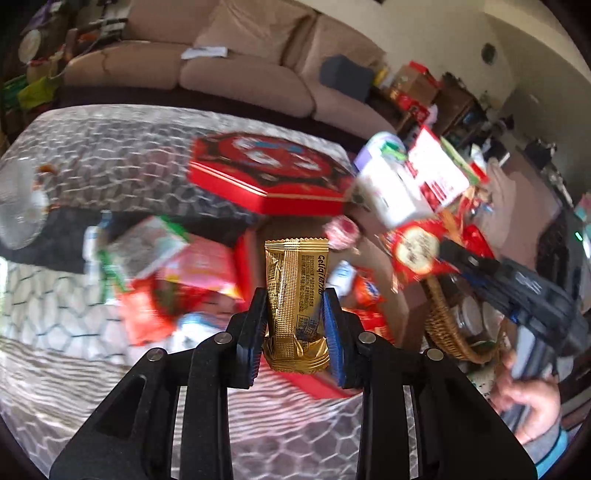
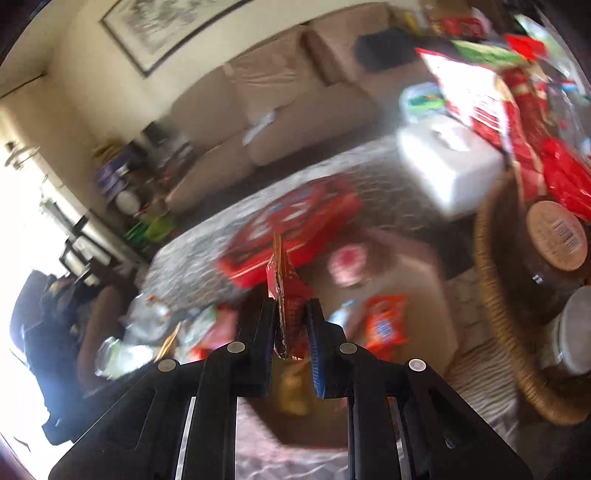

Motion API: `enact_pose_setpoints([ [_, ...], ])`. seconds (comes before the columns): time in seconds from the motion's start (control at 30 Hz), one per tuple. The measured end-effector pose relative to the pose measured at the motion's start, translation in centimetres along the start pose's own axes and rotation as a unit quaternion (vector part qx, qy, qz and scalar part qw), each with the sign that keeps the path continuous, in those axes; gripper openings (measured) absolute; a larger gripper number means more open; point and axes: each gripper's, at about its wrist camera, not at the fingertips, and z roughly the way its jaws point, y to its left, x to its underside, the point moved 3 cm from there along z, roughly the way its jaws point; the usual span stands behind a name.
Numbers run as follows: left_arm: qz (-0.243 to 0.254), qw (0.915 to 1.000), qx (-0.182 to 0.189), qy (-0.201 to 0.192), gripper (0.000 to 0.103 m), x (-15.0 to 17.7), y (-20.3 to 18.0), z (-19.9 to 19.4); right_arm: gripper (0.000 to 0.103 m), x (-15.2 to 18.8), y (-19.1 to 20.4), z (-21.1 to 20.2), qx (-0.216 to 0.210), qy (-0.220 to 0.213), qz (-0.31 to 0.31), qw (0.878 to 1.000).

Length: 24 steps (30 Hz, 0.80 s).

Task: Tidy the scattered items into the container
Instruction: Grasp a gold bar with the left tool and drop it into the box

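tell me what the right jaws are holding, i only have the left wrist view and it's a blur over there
Observer: A thin red packet, seen edge-on, pinched between the right gripper jaws.
Operator: anything in that wicker basket already
Observer: Yes, the wicker basket holds a jar with a tan barcoded lid and a white-lidded container.
Operator: what's on the wall behind the sofa
Observer: A dark-framed picture hangs above the beige sofa; your view shows only bare wall there.
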Motion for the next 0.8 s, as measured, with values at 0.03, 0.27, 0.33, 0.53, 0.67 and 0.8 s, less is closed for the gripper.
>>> enact_pose_setpoints([
  [0.03,0.004,1.0000,-0.001,0.005,0.027,0.0,-0.8,0.8,0.016,-0.4,-0.7,0.5,0.004,0.001,0.006,1.000],
  [0.27,0.006,0.9992,-0.005,0.038,0.028,-0.3,-2.9,5.6,0.016,-0.3,-5.8,5.1,0.028,0.010,0.095,0.995],
  [0.33,0.014,0.9988,-0.012,0.046,0.028,-0.4,-3.0,6.5,0.016,0.6,-6.8,6.7,0.024,0.026,0.121,0.992],
  [0.53,0.029,0.9969,-0.025,0.069,0.028,-0.9,-2.7,8.4,0.025,1.5,-5.2,7.8,0.139,0.044,0.006,0.989],
  [0.67,0.043,0.9939,-0.038,0.094,0.028,-0.9,-2.7,9.7,0.045,1.3,-4.2,5.9,0.156,0.034,-0.033,0.987],
  [0.8,0.064,0.9898,-0.042,0.120,0.032,0.2,-3.4,10.4,0.048,2.0,-3.2,2.5,0.130,0.010,-0.042,0.991],
])
